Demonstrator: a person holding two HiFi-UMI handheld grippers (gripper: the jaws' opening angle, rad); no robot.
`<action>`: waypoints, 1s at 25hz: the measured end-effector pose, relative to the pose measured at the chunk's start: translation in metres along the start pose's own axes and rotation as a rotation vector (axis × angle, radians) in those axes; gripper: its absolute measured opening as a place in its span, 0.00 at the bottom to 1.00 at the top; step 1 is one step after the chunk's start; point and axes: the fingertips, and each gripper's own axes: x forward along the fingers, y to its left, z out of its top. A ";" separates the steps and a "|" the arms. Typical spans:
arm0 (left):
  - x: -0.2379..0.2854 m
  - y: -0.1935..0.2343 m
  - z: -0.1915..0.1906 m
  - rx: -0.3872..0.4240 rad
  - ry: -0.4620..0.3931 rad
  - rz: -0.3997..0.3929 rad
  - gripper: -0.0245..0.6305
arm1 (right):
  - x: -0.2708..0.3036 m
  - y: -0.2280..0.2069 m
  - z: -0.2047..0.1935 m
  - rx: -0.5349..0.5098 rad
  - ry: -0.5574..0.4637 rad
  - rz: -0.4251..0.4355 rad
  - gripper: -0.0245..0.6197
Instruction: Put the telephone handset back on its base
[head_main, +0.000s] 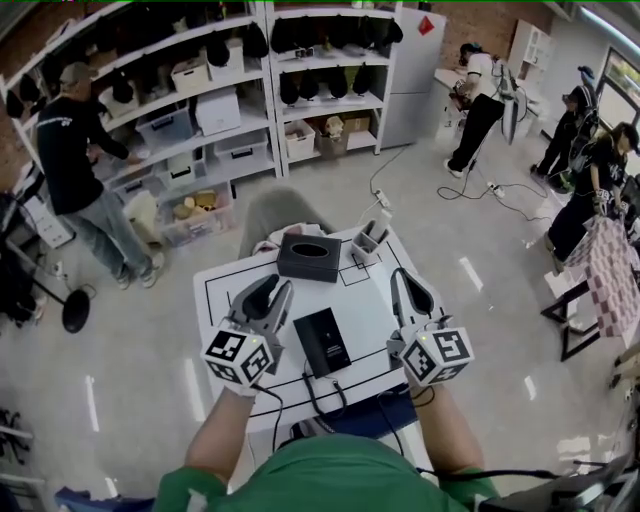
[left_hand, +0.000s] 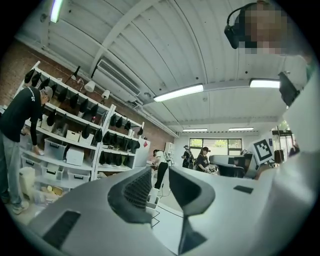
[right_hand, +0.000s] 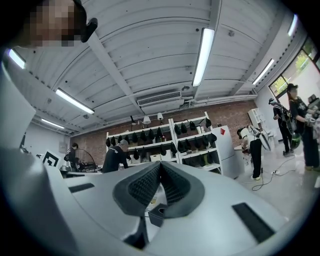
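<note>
The telephone sits at the far right corner of the white surface, too small here to tell whether its handset rests on the base. Just left of it stands a black tissue box. Nearer the person, a flat black device lies between the two grippers, and cables hang over the near edge.

The left gripper hovers over the surface left of the device, pointing towards the tissue box, which stands between it and the telephone. Its fingers are released, with an empty gap between them. The right gripper is held near the right edge, the telephone ahead of it and only bare surface between. Its fingers are clenched tip to tip on nothing.

Beyond the surface, a person in a dark top stands at white shelves of boxes and dark items.
</note>
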 end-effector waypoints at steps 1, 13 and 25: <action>0.001 -0.001 -0.001 -0.005 0.002 0.001 0.22 | -0.002 -0.001 0.001 0.001 -0.002 -0.001 0.07; 0.010 -0.008 0.009 0.026 -0.001 0.001 0.22 | -0.001 -0.006 0.008 -0.022 -0.010 -0.014 0.07; 0.008 0.000 -0.002 0.022 0.005 0.016 0.22 | 0.002 -0.007 0.003 -0.025 -0.012 -0.017 0.07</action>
